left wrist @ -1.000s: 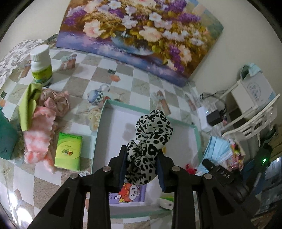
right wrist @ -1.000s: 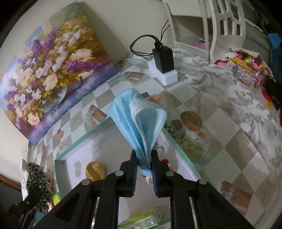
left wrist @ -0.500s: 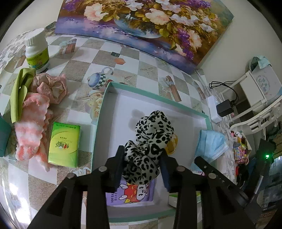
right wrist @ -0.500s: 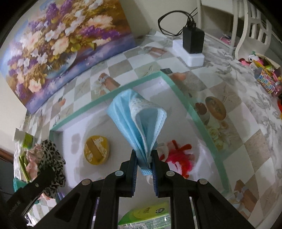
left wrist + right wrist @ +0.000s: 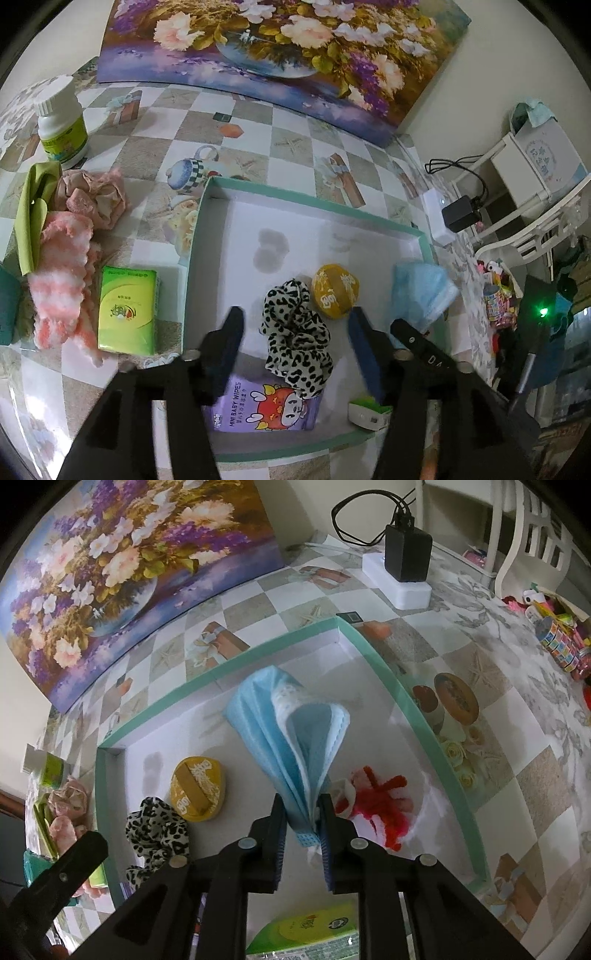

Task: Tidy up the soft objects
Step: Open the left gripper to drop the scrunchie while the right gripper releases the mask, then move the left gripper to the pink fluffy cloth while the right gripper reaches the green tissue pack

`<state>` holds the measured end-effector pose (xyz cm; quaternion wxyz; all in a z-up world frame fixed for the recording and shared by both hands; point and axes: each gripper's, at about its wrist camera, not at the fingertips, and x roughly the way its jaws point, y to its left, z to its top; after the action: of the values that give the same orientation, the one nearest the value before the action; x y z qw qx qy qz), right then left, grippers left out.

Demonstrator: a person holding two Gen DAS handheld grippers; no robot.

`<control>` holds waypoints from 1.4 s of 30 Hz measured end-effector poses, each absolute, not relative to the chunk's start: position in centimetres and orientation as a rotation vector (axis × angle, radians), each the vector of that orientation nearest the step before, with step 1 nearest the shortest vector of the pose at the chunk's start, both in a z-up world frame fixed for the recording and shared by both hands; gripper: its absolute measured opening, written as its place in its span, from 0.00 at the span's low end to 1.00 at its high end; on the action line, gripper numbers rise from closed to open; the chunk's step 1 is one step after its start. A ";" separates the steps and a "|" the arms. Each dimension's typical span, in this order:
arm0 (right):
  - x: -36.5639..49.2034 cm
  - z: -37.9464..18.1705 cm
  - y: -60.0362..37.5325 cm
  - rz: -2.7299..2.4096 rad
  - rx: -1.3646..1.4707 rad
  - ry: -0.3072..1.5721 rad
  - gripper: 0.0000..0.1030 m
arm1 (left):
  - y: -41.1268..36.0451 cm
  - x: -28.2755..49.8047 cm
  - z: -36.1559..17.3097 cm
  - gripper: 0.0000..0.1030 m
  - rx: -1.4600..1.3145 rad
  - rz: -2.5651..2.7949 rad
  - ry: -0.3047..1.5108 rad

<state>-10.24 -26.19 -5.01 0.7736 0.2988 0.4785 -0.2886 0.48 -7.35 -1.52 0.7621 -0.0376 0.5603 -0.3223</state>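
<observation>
A leopard-print cloth (image 5: 295, 339) lies in the white tray with a teal rim (image 5: 199, 236), partly on a purple wipes pack (image 5: 258, 406). My left gripper (image 5: 295, 323) straddles it with its jaws opening, and the pads stand clear of the cloth. In the right wrist view, my right gripper (image 5: 303, 812) pinches the lower end of a folded blue face mask (image 5: 291, 731), which stands upright above the tray (image 5: 388, 672). Its jaws are opening slightly, with the mask still between the pads. The mask (image 5: 421, 291) also shows at the right of the left wrist view.
The tray also holds a yellow round item (image 5: 199, 788), a red and white fuzzy toy (image 5: 380, 805) and a green tissue pack (image 5: 306, 934). Left of the tray lie another green pack (image 5: 127, 310), pink cloths (image 5: 62, 273), a green cloth (image 5: 33, 210) and a bottle (image 5: 62, 122).
My left gripper sank into the tray, opened and let go of the leopard cloth, which now rests there. My right gripper came down over the tray with the mask and its jaws widened a little.
</observation>
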 end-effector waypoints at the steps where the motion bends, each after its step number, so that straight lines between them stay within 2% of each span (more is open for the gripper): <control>1: -10.2 -5.0 -26.2 -0.625 0.651 1.036 0.27 | -7.2 0.5 -1.3 0.66 -0.086 -0.699 1.213; 2: -10.2 -5.0 -26.2 -0.626 0.652 1.036 0.30 | -7.1 0.6 -1.2 0.67 -0.090 -0.697 1.207; 4: -10.2 -4.8 -26.2 -0.633 0.649 1.031 0.42 | -6.9 0.8 -0.9 0.70 -0.098 -0.687 1.197; 5: -10.2 -4.7 -26.2 -0.635 0.646 1.026 0.44 | -6.7 0.9 -0.8 0.76 -0.101 -0.680 1.191; 10: -10.0 -4.1 -26.1 -0.642 0.630 1.009 0.58 | -6.2 1.3 -0.6 0.80 -0.095 -0.640 1.174; 12: -9.9 -4.2 -26.0 -0.645 0.623 1.010 0.60 | -6.0 1.5 -0.7 0.84 -0.093 -0.625 1.174; 14: -9.8 -4.3 -26.0 -0.647 0.618 1.012 0.62 | -5.7 1.7 -0.8 0.87 -0.094 -0.606 1.173; 25: -9.7 -4.1 -26.0 -0.666 0.593 0.996 0.72 | -3.8 3.0 -1.5 0.88 -0.106 -0.487 1.195; 39: -7.9 -2.0 -23.3 -0.601 0.477 0.969 0.75 | 1.2 4.8 -1.6 0.89 -0.249 -0.311 1.264; 42: -7.3 -1.5 -22.2 -0.567 0.437 0.965 0.83 | 2.5 4.9 -1.4 0.89 -0.271 -0.267 1.264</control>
<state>-7.31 -22.17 -1.53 0.8250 0.2054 0.4539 -0.2668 4.93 2.50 -1.37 0.7900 -0.1260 0.5870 -0.1241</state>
